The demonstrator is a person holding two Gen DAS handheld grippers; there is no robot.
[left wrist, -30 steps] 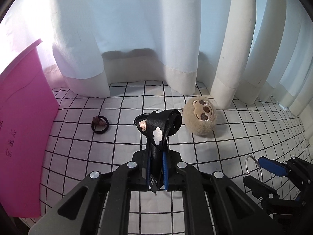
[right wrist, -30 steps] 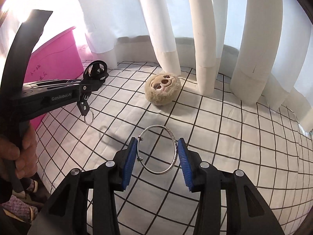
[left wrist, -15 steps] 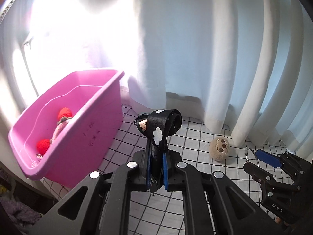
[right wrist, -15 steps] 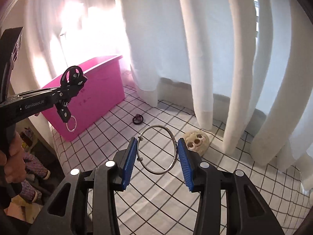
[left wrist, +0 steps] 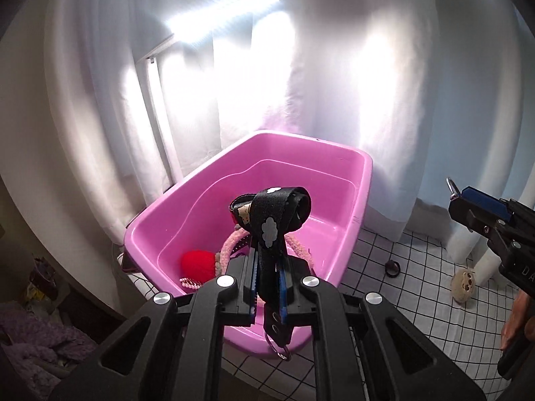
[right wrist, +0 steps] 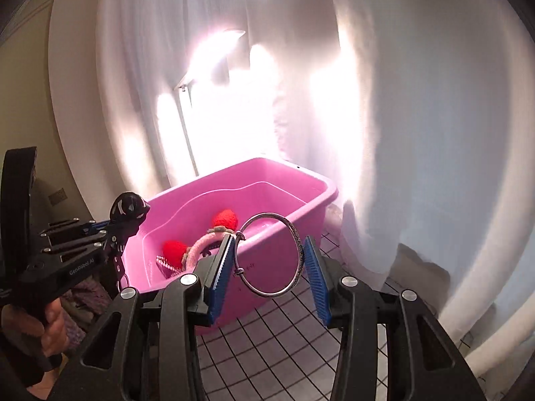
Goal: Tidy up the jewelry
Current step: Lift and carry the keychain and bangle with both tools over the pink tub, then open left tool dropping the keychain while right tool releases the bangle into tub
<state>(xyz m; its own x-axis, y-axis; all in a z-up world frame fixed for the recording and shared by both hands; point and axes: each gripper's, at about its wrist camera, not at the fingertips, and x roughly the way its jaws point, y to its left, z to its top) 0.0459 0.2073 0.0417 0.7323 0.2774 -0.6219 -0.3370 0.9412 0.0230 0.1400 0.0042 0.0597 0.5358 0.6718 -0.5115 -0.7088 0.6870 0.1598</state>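
Left tool (left wrist: pixel 267 284): clamping tight on a black strap (left wrist: pixel 271 220), hovering over the pink bin (left wrist: pixel 364 180).
Right tool (right wrist: pixel 269 264): partly spread, gripping a silver bangle (right wrist: pixel 297 250) beside it.

- Tub (left wrist: pixel 362 180), ahead of both grippers: solid pink.
- Strap (left wrist: pixel 272 224) between left pads: black, white cloud print.
- Bangle (right wrist: pixel 272 255) between right pads: silver.
- Gripper pads (right wrist: pixel 316 284): blue, ridged.
- Cloth (left wrist: pixel 418 304) underneath: white, black grid.
- Pom-poms (right wrist: pixel 225 219) in tub: red.
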